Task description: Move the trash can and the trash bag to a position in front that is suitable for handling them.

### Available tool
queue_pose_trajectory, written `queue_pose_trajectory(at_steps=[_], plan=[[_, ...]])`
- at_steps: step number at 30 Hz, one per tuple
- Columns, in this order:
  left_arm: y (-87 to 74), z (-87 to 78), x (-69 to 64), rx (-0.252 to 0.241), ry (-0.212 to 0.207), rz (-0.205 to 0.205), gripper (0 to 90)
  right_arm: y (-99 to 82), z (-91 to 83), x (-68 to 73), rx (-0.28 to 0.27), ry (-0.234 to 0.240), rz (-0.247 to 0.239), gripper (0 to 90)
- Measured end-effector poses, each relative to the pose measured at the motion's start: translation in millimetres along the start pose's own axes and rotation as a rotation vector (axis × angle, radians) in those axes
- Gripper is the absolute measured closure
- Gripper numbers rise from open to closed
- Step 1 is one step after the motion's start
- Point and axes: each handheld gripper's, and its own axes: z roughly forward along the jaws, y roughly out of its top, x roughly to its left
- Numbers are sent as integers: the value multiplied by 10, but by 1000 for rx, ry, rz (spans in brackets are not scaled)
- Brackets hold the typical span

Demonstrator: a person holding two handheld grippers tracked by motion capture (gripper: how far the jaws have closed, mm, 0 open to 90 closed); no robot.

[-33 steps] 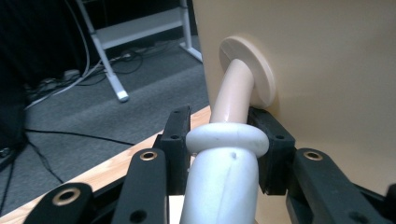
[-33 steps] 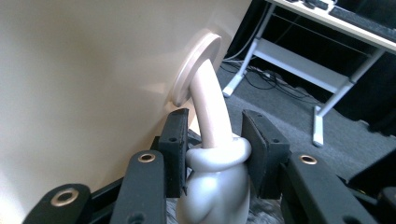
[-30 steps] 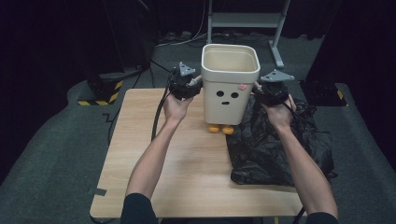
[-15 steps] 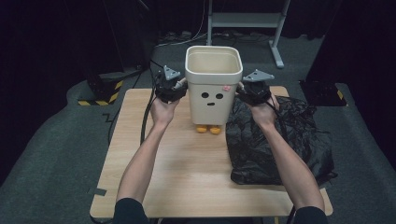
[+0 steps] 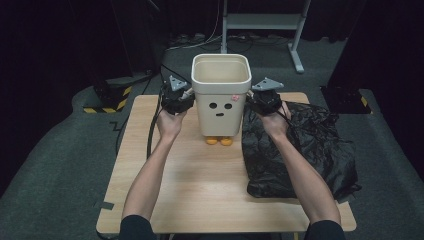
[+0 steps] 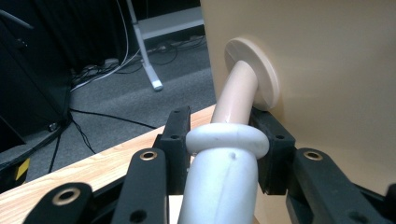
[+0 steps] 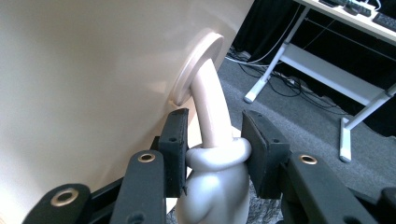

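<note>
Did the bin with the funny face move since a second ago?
Yes. The bin slid left along the wooden table, away from the black bag, with the left tool and right tool clamped on its arms.

No writing can be read; the bin's (image 5: 221,95) small pink sticker (image 5: 233,98) looks too blurred to tell

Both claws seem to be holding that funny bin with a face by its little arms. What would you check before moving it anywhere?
1. Left gripper clamped on the cream plastic bin's left arm-shaped handle: ok.
2. Right gripper clamped on the right arm-shaped handle: ok.
3. Bin upright: ok.
4. Orange feet resting on the light wooden table: cannot tell.
5. Crumpled black plastic bag apart from the bin: cannot tell; it lies close beside.
6. Bin empty: cannot tell.
</note>
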Motion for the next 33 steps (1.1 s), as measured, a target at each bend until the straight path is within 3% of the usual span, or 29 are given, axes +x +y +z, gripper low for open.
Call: queue_pose_trajectory(at_steps=[6, 13, 18, 24, 33], plan=[[-27, -3, 12, 3, 1, -4, 616, 1, 8, 9, 3, 11, 1, 627], [-63, -4, 35, -6, -20, -39, 613, 1, 11, -3, 6, 34, 21, 625], [-84, -26, 30, -3, -32, -35, 613, -6, 5, -24, 18, 57, 40, 624], [-95, -36, 44, 4, -48, -61, 612, -6, -9, -15, 24, 69, 30, 623], [-100, -58, 35, 14, -50, -59, 610, -19, -20, -34, 21, 88, 30, 620]])
